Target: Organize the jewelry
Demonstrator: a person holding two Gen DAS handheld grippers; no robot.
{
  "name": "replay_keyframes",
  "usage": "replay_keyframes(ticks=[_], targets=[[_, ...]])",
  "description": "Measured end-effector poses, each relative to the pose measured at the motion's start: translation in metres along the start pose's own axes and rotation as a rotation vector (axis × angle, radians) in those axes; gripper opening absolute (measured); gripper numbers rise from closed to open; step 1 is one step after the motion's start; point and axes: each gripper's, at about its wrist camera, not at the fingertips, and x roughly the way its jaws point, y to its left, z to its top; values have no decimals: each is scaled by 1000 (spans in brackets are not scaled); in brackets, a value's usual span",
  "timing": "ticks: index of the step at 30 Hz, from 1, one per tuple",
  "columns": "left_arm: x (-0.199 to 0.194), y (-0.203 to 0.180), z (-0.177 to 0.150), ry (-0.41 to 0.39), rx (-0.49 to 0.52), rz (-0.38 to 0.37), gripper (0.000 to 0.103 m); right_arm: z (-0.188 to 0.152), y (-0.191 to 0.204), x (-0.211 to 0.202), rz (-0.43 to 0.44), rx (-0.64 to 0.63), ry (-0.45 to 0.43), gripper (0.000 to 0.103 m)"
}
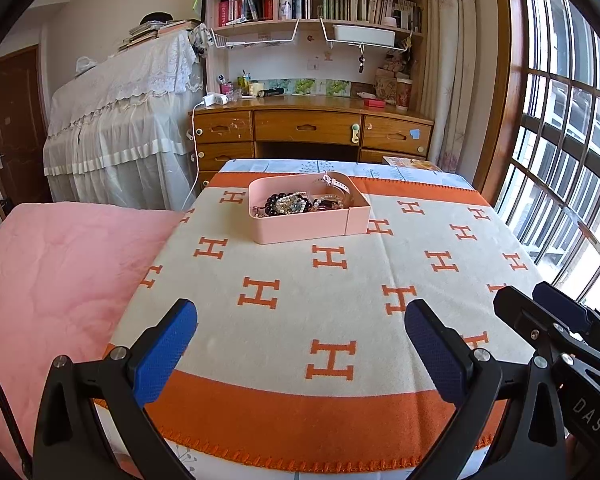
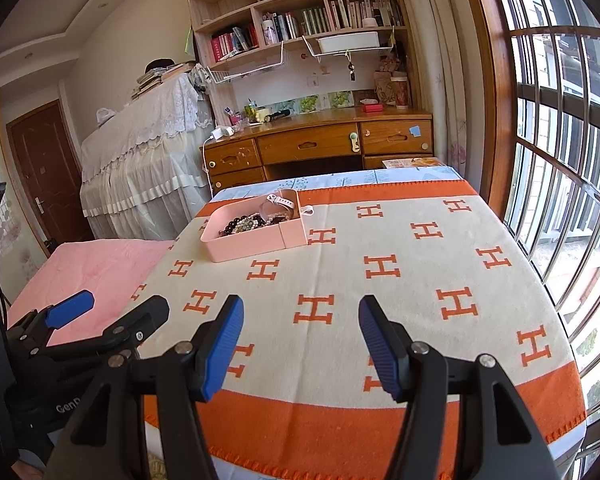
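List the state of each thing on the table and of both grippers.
pink tray: upright, uncovered, resting on the blanket
jewelry: heaped inside the tray
white watch: draped over the tray's far rim
left gripper: open, empty
right gripper: open, empty

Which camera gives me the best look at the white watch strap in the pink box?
The left wrist view: the white watch strap lies over the pink box's far rim, nearly head-on. The right wrist view shows the strap smaller and at an angle, at the box's far corner.
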Motion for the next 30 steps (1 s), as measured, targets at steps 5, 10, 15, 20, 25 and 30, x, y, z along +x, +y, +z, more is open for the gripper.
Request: replay_keyframes(ticks=[5,10,15,20,25,30], targets=[[2,1,-2,5,0,1,102,-2,0,1,3,4,7,61],[3,4,-8,12,-1,1,102,-6,0,0,6,8,13,61],[3,4,-7,12,-1,1,102,-6,0,0,7,9,14,61],[2,4,-9,14,1,8,102,-7,0,0,8,10,16,61],[2,5,-11,17,2,9,102,-6,-1,0,8,11,16,61],[5,5,-12,32,2,7,102,-13,2,-2,11,18,27,61]])
